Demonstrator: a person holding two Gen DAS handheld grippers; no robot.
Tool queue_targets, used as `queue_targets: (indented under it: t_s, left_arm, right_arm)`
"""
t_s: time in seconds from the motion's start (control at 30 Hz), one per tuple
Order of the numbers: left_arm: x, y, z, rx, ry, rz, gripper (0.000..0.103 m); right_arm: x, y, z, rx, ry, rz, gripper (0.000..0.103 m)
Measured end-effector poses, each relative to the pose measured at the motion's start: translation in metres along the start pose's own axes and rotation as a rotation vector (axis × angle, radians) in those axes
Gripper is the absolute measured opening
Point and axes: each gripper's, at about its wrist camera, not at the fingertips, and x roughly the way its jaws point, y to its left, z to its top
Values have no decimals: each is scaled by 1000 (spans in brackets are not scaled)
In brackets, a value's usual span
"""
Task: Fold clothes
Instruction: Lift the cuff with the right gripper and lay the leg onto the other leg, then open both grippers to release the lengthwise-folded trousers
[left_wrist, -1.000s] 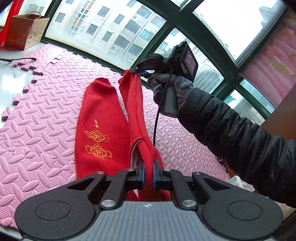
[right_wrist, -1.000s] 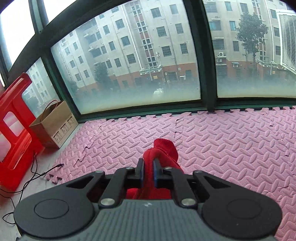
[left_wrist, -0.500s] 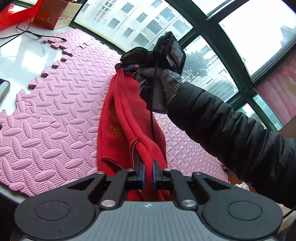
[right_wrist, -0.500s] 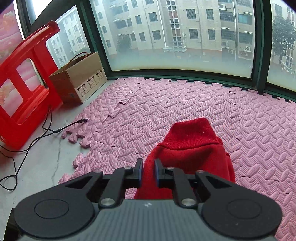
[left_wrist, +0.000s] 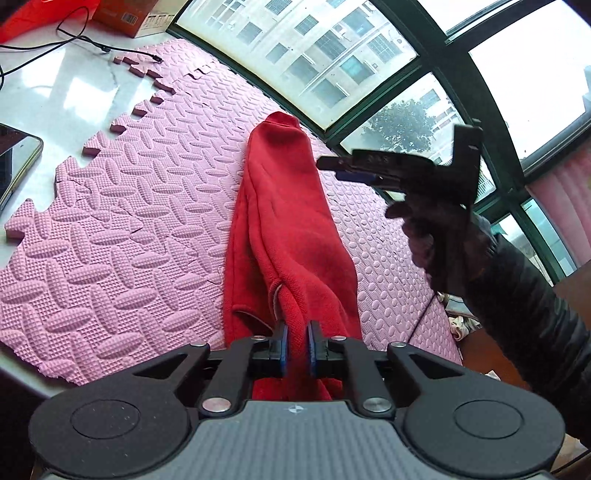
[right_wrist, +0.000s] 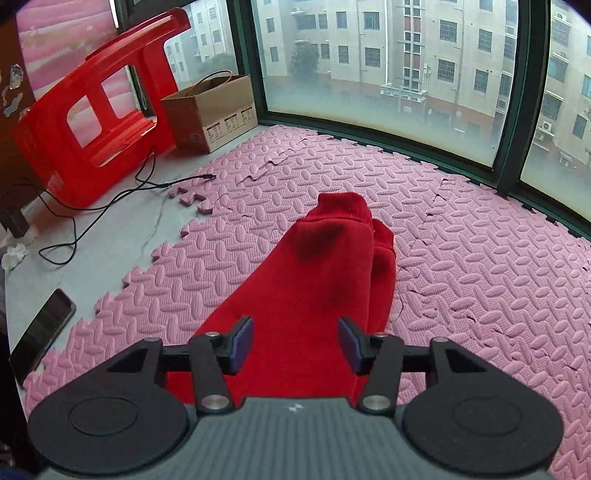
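Red garment (left_wrist: 288, 236) pinched in opening left jaws, below opening, empty right jaws.

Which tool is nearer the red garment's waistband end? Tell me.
Left. The left tool has the red garment at the waistband end between its opening jaws. The right tool, jaws opening and empty, is above the cloth nearer the cuff end.
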Motion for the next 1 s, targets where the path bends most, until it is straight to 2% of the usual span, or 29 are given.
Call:
queue_targets:
  t_s: [0.17,0.37,0.5,0.63,0.67,0.7,0.73,0.77,0.8,0.87,0.93,1.0]
  left_arm:
    - [4,0,4,22,10,51,14]
    - [12,-3,6,60,30,119,14]
    - [18,-8,8,97,41,149,14]
    - [21,-11,9,109,60,177,14]
    - [20,-13,9,119,59,181,18]
    - [19,-17,11,134,48,188,26]
    - [17,-21,13,151,37,196,40]
    - [15,-25,15,163,20,202,48]
    - [12,-30,18,175,-2,203,56]
    - [10,-37,25,189,-32,193,61]
    - [11,-44,32,199,-60,200,80]
    - [17,-49,38,211,-73,210,81]
  right_arm:
    - [-34,17,-42,-103,28,55,53]
    - [-72,57,-94,-222,21,173,57]
    - [-79,81,-129,-277,36,229,57]
    - [-80,89,-154,-286,37,241,61]
    - [-81,88,-156,-277,33,244,62]
    - [-83,86,-156,-267,27,249,65]
    - [-87,81,-155,-247,16,256,74]
    - [-90,76,-153,-233,2,257,81]
    - [-92,72,-150,-217,-10,259,81]
    - [-94,60,-143,-179,-27,264,83]
    - [-92,46,-138,-135,-41,259,90]
    - [-88,32,-132,-89,-50,253,91]
